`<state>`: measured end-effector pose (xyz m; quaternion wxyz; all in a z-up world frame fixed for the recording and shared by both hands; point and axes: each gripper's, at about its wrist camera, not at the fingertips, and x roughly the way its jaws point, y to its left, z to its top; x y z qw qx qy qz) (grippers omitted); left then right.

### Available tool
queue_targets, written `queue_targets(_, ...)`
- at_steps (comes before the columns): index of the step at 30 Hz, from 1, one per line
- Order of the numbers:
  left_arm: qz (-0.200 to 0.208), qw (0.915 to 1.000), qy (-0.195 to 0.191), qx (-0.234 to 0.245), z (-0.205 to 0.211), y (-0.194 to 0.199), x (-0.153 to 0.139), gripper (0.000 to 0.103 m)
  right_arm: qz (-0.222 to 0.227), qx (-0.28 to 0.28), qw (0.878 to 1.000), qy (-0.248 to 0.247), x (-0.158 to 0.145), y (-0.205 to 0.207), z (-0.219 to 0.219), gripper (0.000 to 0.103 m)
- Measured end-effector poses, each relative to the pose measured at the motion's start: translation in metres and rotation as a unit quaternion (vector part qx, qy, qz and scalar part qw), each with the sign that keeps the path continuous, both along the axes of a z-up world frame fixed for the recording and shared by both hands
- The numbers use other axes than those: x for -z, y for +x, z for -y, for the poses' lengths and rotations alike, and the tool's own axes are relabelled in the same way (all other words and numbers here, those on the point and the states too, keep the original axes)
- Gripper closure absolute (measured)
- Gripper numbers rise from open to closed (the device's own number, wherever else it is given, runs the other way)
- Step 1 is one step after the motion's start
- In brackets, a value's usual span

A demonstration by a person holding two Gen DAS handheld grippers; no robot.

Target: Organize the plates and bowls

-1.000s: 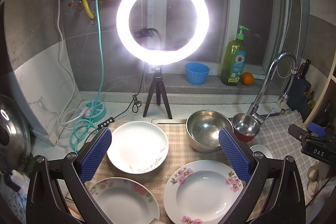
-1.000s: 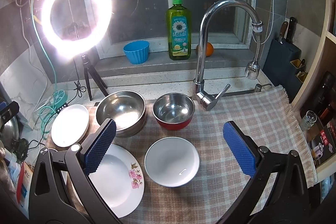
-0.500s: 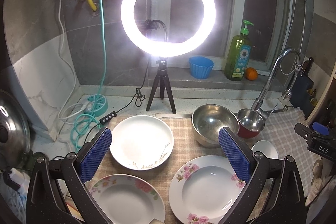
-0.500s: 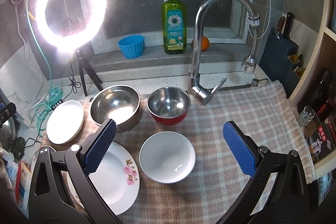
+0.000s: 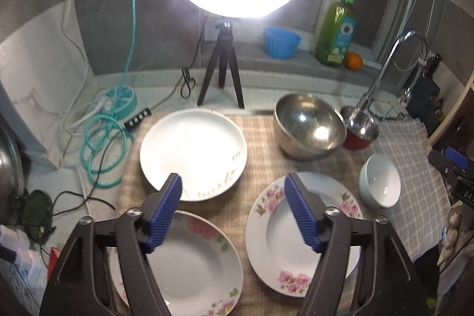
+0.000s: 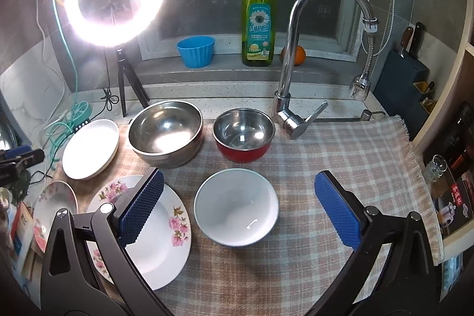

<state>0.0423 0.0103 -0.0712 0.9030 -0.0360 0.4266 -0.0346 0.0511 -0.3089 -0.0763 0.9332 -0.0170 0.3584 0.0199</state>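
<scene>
In the left wrist view my left gripper (image 5: 233, 182) hangs low over the cloth where three plates meet. Its jaws are closing and nothing is between them. A plain white plate (image 5: 192, 153) lies just beyond the fingertips. One pink-flowered plate (image 5: 189, 265) lies under the left finger and another (image 5: 272, 233) under the right. My right gripper (image 6: 239, 178) is open above a white bowl (image 6: 237, 206), clear of it. Behind it stand a large steel bowl (image 6: 166, 132) and a smaller steel bowl with a red outside (image 6: 243, 135).
A lit ring light on a tripod (image 5: 222, 64) stands behind the plates. A faucet (image 6: 291, 49) rises at the back, with a soap bottle (image 6: 258, 19), blue cup (image 6: 196, 51) and orange on the sill. A coiled teal hose (image 5: 100, 144) lies left. Checked cloth (image 6: 340, 147) covers the counter.
The left gripper has sunk and tipped down toward the plates, and its jaws have narrowed. The right gripper has barely shifted.
</scene>
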Motion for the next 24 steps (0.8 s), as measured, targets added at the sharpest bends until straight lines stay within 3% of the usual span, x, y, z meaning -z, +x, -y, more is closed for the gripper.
queue_targets(4,-0.045,0.9985,-0.026,0.018,-0.003,0.004,0.025,0.050,-0.026,-0.006,1.000,0.012,0.012,-0.003,0.001,0.001)
queue_targets(10,-0.098,0.9922,-0.059,0.048,0.000,0.013,0.050,0.066,-0.097,-0.014,0.995,0.033,0.040,-0.012,0.001,0.019)
queue_targets(13,-0.117,0.9884,-0.076,0.061,0.001,0.021,0.059,0.073,-0.134,-0.019,0.989,0.051,0.058,-0.018,0.000,0.036)
queue_targets(14,-0.123,0.9870,-0.080,0.065,0.002,0.024,0.062,0.074,-0.146,-0.022,0.987,0.058,0.064,-0.020,-0.001,0.042)
queue_targets(18,-0.152,0.9809,-0.095,0.077,0.005,0.033,0.077,0.079,-0.184,-0.027,0.977,0.107,0.089,-0.023,0.001,0.047)
queue_targets(20,-0.161,0.9793,-0.094,0.079,0.006,0.037,0.082,0.079,-0.199,-0.024,0.972,0.122,0.100,-0.022,0.001,0.056)
queue_targets(24,-0.173,0.9768,-0.094,0.084,0.007,0.044,0.090,0.080,-0.224,-0.017,0.960,0.168,0.119,-0.016,0.006,0.057)
